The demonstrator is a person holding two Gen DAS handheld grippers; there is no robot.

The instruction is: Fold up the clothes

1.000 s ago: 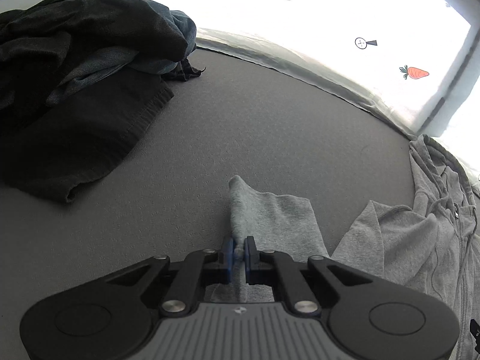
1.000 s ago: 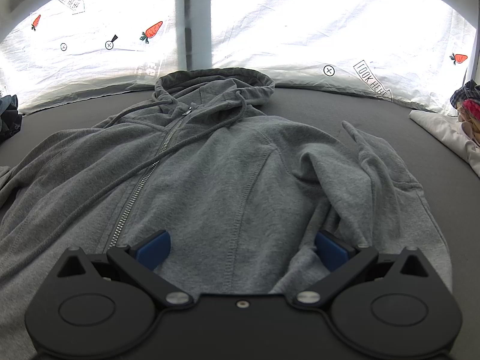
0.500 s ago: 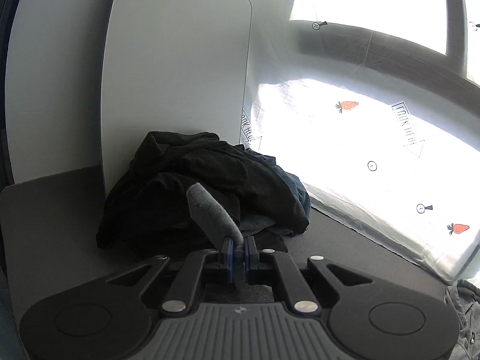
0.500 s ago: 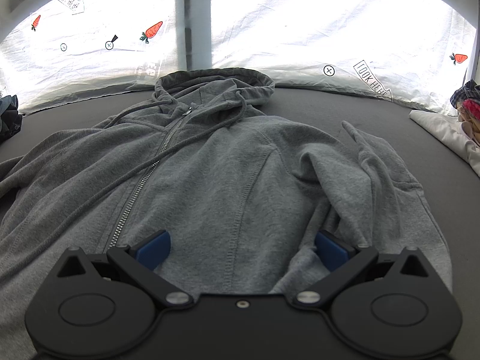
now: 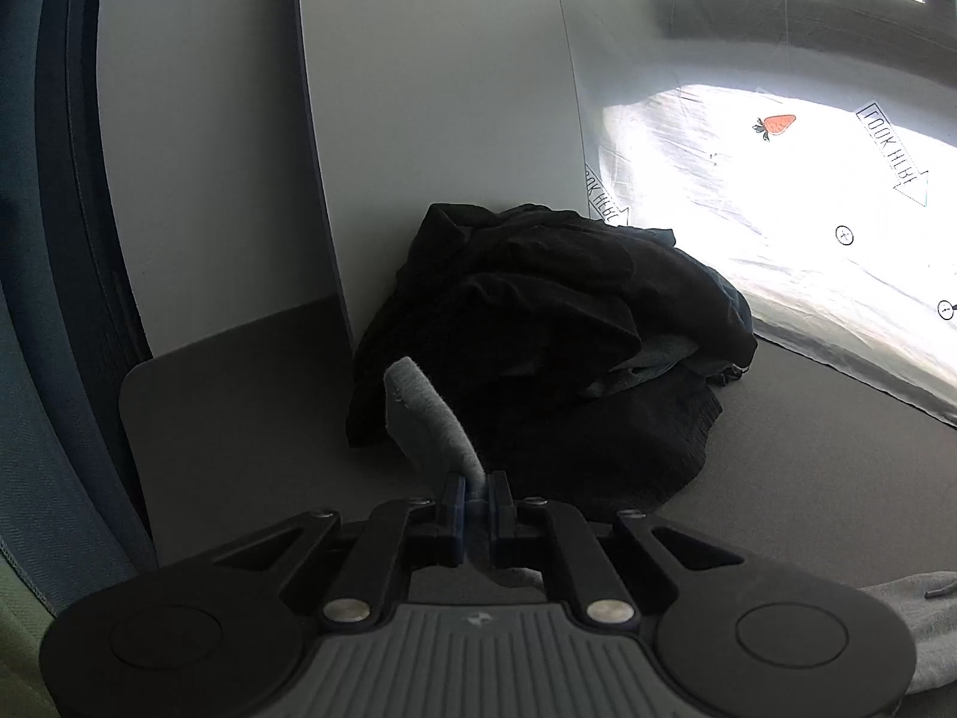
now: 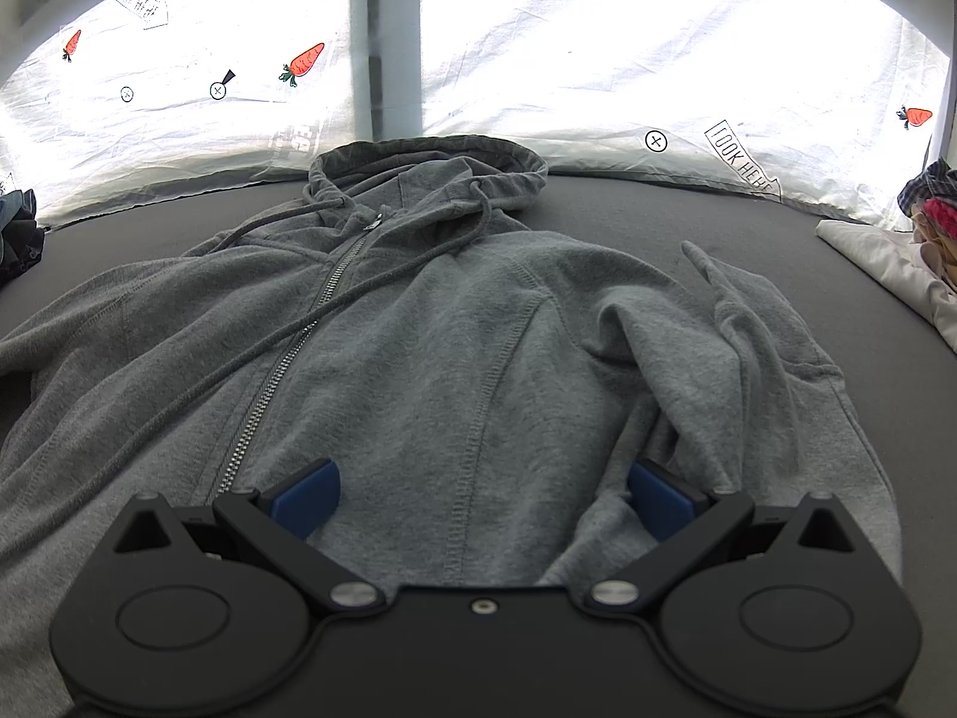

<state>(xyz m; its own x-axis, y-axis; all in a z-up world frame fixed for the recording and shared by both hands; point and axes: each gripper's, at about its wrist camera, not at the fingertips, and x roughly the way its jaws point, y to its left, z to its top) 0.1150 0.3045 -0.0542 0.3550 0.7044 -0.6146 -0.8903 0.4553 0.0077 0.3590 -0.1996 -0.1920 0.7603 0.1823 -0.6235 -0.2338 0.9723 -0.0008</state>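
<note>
Left tongs (image 5: 475,493) clenched on a strip of grey cloth, the sleeve cuff (image 5: 427,419) of the grey hoodie (image 6: 454,347) by the look of it; cuff sticks up past the tips, lifted off the table (image 5: 807,449), tongs pointed toward the far corner. Right tongs (image 6: 481,493) spread wide, blue pads either side of the lower torso panel, low over or on the fabric, contact unclear, nothing gripped. Hoodie lies face up and zipped on the table in the right wrist view, hood (image 6: 427,170) toward the window, drawstrings (image 6: 335,299) trailing across the chest. The sleeve on the picture's right (image 6: 747,323) sits bunched over the body, rumpled, not a clean fold; the opposite sleeve runs out of frame toward the left edge. Judgement: early stage, first sleeve fold in hand, the lifted sleeve needs carrying across the chest, the rumpled sleeve needs tidying, then the body fold. Beyond it, a dark clothes pile (image 5: 538,323) against a white panel (image 5: 430,119) in the left wrist view, apparently unfolded and probably still to do. At the right edge, a white folded item (image 6: 885,263) with some colourful cloth (image 6: 933,203) behind it, maybe finished pieces, can't confirm. Printed curtain (image 6: 598,48) backs the table.
</note>
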